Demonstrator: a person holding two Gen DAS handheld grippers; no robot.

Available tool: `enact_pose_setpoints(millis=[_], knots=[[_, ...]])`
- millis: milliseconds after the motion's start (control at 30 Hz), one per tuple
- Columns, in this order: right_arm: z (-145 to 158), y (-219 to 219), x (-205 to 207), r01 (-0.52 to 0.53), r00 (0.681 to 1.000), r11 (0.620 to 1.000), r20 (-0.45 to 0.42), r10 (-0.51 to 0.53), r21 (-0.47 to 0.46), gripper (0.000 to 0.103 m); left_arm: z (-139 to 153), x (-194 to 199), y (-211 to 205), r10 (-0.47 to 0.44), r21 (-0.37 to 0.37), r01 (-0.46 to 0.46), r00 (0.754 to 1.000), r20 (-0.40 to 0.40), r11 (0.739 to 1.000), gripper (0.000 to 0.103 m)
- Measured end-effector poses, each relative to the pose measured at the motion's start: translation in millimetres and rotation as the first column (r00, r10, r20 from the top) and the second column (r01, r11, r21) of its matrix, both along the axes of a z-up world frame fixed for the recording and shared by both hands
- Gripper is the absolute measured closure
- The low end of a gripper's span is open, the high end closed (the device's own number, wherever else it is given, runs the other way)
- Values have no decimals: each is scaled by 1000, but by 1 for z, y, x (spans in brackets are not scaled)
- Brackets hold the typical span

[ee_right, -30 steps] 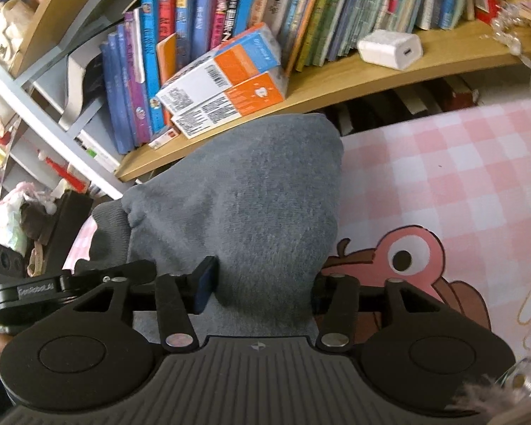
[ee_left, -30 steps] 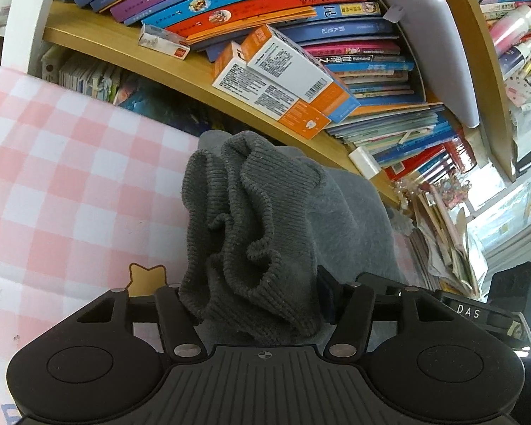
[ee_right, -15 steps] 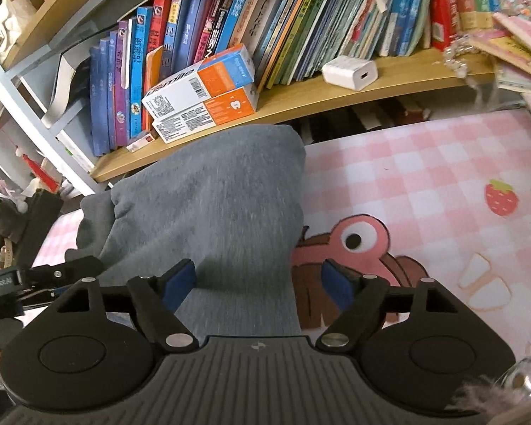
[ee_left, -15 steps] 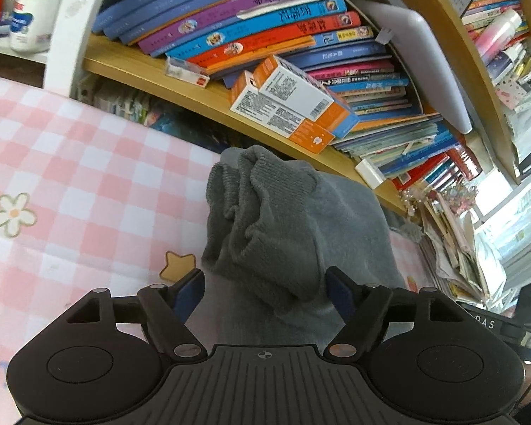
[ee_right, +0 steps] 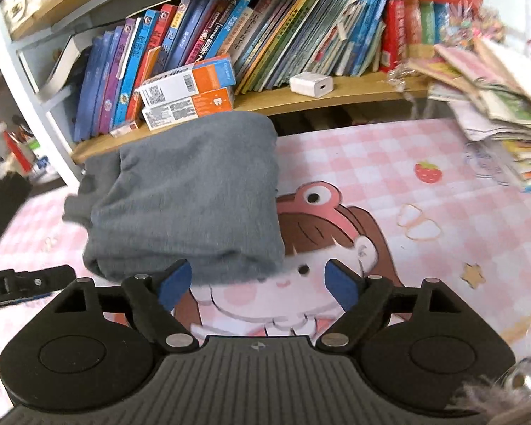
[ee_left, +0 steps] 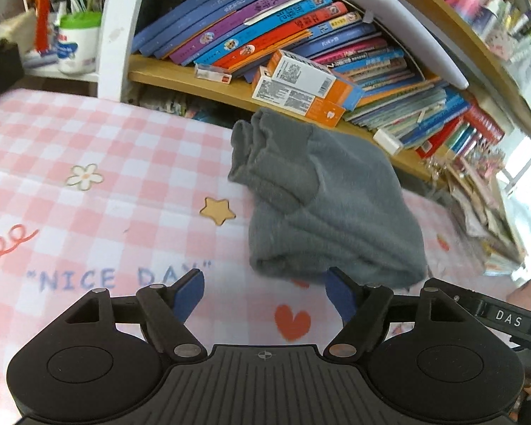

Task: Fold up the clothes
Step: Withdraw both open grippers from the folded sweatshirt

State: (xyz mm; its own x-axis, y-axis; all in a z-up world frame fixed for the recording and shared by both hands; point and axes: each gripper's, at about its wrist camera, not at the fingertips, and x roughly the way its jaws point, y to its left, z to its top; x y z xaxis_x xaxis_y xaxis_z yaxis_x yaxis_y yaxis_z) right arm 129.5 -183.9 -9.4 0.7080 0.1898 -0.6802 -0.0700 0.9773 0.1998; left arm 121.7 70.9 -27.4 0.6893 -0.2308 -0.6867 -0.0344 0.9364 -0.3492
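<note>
Lying in a thick, soft bundle on the pink-and-white checked cloth (ee_left: pixel 99 163), the folded grey sweater (ee_left: pixel 322 205) shows a fuzzy, ribbed knit, with rounded folds along its near edge and a bunched, wavy cuff or hem at its far left corner. From the right wrist view the same sweater (ee_right: pixel 191 194) reads as a smoother, roughly rectangular slab with a rolled near edge. It sits close to the wooden bookshelf (ee_left: pixel 180 78), just below two orange-and-white cardboard boxes (ee_left: pixel 301 88) stacked in front of leaning, glossy-spined books (ee_left: pixel 251 32).

The left tool (ee_left: pixel 264 294) is released: its two blue-padded fingers stand wide apart, holding nothing, just short of the sweater's near edge. The right tool (ee_right: pixel 258 283) is likewise spread and empty, its left pad just at the sweater's rolled edge, its right pad over the printed cartoon girl's face (ee_right: pixel 322 244) on the cloth.

The cloth is flat and matte, printed with a yellow star (ee_left: pixel 217 210), a white flower (ee_left: pixel 85 176), a red heart (ee_left: pixel 292 320) and blue "NICE DAY" lettering (ee_left: pixel 120 278). A small white charger block (ee_right: pixel 311 84) rests on the shelf plank, and a loose pile of papers and booklets (ee_right: pixel 502 106) slumps at the right.
</note>
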Motion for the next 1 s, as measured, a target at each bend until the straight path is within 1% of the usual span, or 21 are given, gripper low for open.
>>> enact_pose_setpoints(millis=[133, 167, 267, 433, 600, 733, 1000], knots=[[-3, 6, -26, 12, 1000, 999, 11, -12, -46, 21, 4, -20, -12, -18, 65, 16, 999, 38, 998, 24], [-4, 8, -31, 13, 1000, 998, 12, -13, -56, 21, 4, -24, -15, -18, 80, 14, 999, 45, 997, 22], [-6, 12, -44, 12, 1000, 996, 22, -10, -90, 20, 3, -34, -22, -15, 120, 7, 998, 62, 993, 21], [-6, 23, -61, -24, 998, 989, 54, 33, -149, 16, -3, -53, -33, 1, 166, -13, 997, 74, 986, 20], [-7, 29, -69, -51, 997, 981, 55, 62, -189, 14, -4, -64, -40, 3, 219, -23, 996, 94, 975, 16], [-7, 28, -71, -38, 997, 979, 58, 50, -201, 12, -2, -67, -40, 16, 237, -45, 992, 125, 970, 5], [-8, 23, -74, -7, 997, 979, 70, 22, -204, 8, 1, -70, -47, -21, 266, -16, 990, 137, 964, 2]])
